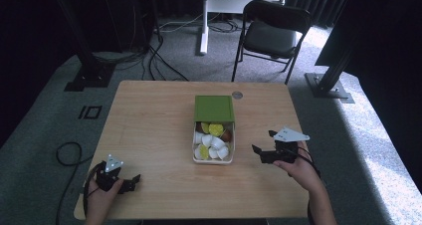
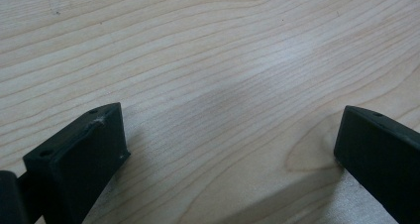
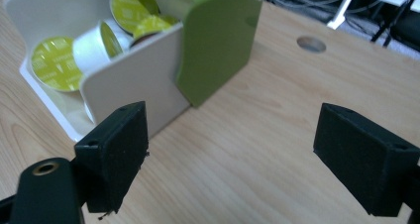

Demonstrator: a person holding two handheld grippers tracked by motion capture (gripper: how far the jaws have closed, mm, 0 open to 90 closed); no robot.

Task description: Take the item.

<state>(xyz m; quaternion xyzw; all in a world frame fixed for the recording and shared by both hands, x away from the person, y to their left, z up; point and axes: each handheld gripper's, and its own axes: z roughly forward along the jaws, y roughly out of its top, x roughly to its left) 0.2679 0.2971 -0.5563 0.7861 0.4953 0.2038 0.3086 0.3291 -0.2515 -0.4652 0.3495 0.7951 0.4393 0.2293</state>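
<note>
A white box [image 1: 213, 160] with a green sleeve [image 1: 214, 108] over its far half lies at the table's middle, and several white and yellow-lidded capsules [image 1: 211, 141] fill its near half. My right gripper [image 1: 263, 143] is open just right of the box, close to the tabletop. In the right gripper view the box wall [image 3: 131, 73] and green sleeve [image 3: 215, 40] stand ahead and left of my open jaws [image 3: 230, 152], with capsules [image 3: 52, 63] inside. My left gripper [image 1: 130, 181] is open near the front left edge, over bare wood [image 2: 223, 85].
A round cable hole [image 1: 237, 94] sits in the table near its far edge. A black folding chair [image 1: 271, 33] and a white desk leg [image 1: 203, 21] stand beyond the table. Cables [image 1: 67, 153] trail on the floor at left.
</note>
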